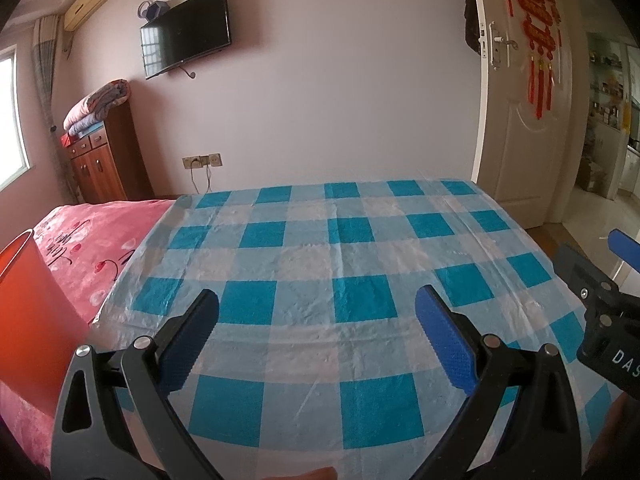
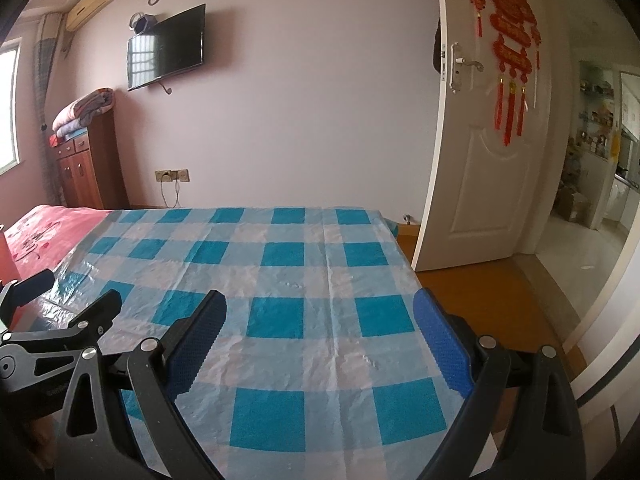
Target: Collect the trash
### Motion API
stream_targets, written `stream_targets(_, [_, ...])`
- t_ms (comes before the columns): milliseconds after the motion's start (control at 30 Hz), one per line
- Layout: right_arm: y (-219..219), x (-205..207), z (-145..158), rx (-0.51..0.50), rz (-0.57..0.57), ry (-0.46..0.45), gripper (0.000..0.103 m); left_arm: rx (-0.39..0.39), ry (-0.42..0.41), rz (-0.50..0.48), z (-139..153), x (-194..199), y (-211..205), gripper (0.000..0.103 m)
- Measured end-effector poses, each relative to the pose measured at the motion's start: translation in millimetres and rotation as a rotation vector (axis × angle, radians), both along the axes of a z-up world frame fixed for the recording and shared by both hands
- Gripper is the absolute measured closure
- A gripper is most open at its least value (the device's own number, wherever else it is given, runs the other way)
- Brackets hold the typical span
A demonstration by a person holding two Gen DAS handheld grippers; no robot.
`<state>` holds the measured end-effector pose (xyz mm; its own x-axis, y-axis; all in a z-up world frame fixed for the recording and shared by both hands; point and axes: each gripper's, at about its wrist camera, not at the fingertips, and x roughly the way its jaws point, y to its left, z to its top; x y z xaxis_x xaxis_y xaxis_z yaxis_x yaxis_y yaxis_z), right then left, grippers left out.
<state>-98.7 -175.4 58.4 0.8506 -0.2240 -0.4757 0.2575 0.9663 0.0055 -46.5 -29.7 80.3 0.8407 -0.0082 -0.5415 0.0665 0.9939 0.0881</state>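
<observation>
Left edge: orange bin stands beside the pink bed, just left of the table with the blue-checked plastic cover. Likely where trash goes.

Left hand-held gripper: fingers spread wide, nothing between them, hovering over the near part of the table. Right hand-held gripper: same, wide and empty, over the table's right half near its edge.

Trash itself: none visible in either view. The cover looks bare, only creases and small bumps. Can't tell where the trash is; may be out of frame.

Risks, my read:
- the grippers sit close side by side; turning toward the bin could knock one against the other.
- the cover is thin and loose; a low pinch could snag it and drag it.
</observation>
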Motion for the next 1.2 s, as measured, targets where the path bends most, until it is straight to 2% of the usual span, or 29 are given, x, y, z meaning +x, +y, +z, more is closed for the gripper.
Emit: stream_targets(1200, [10, 14, -17, 0.023, 0.043, 0.049, 0.008, 0.004, 0.024, 0.02, -12, 5, 10, 0.004])
